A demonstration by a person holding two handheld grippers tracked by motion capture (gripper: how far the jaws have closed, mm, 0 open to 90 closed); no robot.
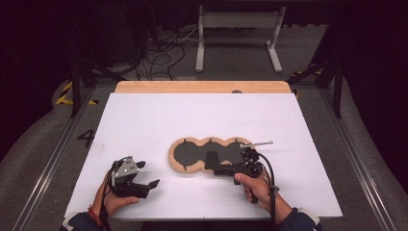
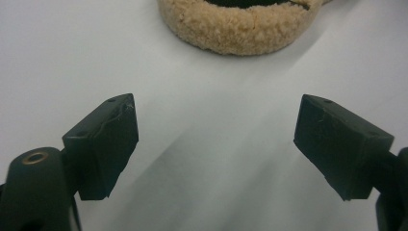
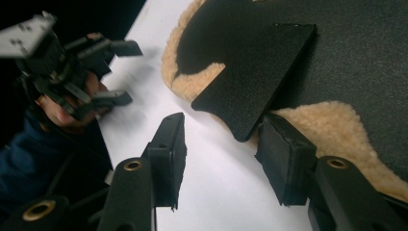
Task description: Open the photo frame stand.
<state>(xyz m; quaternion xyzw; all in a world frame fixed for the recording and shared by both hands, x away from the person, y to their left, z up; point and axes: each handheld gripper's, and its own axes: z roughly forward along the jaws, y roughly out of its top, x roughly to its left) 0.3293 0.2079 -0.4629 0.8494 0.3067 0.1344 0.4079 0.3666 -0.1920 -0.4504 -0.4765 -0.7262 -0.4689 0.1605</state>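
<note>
Right gripper (image 3: 219, 154) first: jaws apart, a clear gap between them, nothing clamped. In the right gripper view one black finger (image 3: 284, 154) sits just at the near corner of a flat black flap (image 3: 255, 82), right against the fleecy edge; whether it actually touches the flap is hard to tell. The other finger (image 3: 166, 156) hangs over bare white table (image 3: 216, 192).

From the high view, the right gripper (image 1: 219, 169) lies at the pad's (image 1: 180, 161) near edge, about midway along it, gripped by the right hand (image 1: 255, 185).

Over to the left gripper (image 2: 214, 144): jaws spread wide, both pads over empty white surface, touching nothing. The pad's tan rim (image 2: 240, 29) shows ahead of it, apart from the fingers. In the high view the left gripper (image 1: 146, 175) sits near the front left of the table (image 1: 144, 120), held in the left hand (image 1: 113, 199), well short of the pad.

Now the pad itself: a long, lobed piece lying flat at the middle of the table, slightly toward the right. Tan fleece forms a scalloped border, and a dark black face covers the middle. The black flap juts from that face toward the near edge, crossing the fleece. A thin grey strip (image 1: 260, 143) pokes out at the pad's far right end.
</note>
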